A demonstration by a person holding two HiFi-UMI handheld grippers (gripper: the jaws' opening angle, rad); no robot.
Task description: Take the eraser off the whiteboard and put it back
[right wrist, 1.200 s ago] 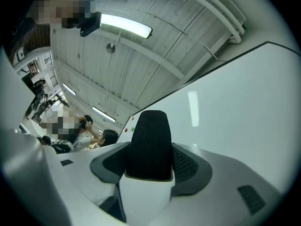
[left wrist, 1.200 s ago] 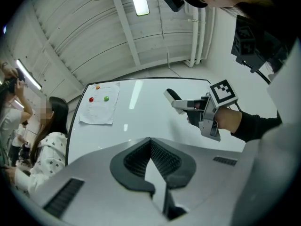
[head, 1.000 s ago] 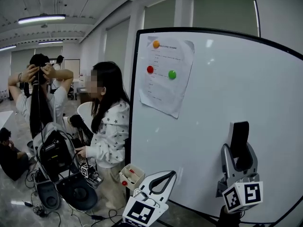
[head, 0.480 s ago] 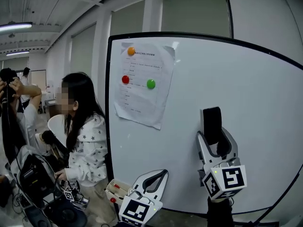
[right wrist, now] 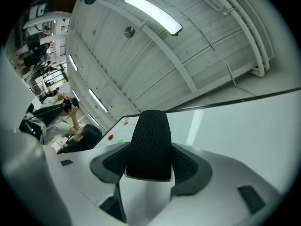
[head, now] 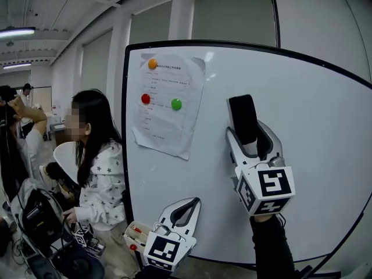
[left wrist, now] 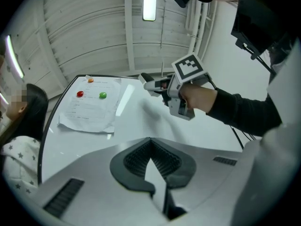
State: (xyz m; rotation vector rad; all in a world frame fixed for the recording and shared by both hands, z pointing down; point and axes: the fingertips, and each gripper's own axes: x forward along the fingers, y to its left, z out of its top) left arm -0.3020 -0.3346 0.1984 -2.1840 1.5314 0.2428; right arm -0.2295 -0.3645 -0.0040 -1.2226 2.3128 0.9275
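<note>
Black and coarse-textured, the eraser (head: 243, 118) stands upright between the jaws of the right gripper (head: 247, 133), which clamp it by its two long sides. Its upper half sticks out beyond the jaw tips. In the right gripper view the eraser (right wrist: 150, 142) fills the gap of that gripper (right wrist: 150, 160), with its pale base sitting deep between the dark ribbed pads.

The whiteboard (head: 314, 115) spreads out directly behind these jaws. The head view does not show whether the eraser touches it. In the left gripper view a soft shadow lies on the whiteboard (left wrist: 141, 126) a little apart from the eraser (left wrist: 146, 79), and a hand (left wrist: 200, 98) in a dark sleeve (left wrist: 244, 114) grips the tool behind its marker cube (left wrist: 189, 67).

Up and to the left of the right jaws, well apart from them, a sheet of paper (head: 165, 112) hangs on the board under an orange magnet (head: 152, 64), a red magnet (head: 145, 99) and a green magnet (head: 176, 104).

The left gripper (head: 185, 209) hangs low, below and to the left of the right one, in front of the board's bottom edge. Its own view shows its jaws (left wrist: 151, 161) drawn together, with only a thin wedge of light between the pads and nothing held in them. The board and the paper lie beyond their tips.

Further left of the left jaws, past the board's dark frame, a person (head: 102, 179) in a star-patterned top sits facing away.
</note>
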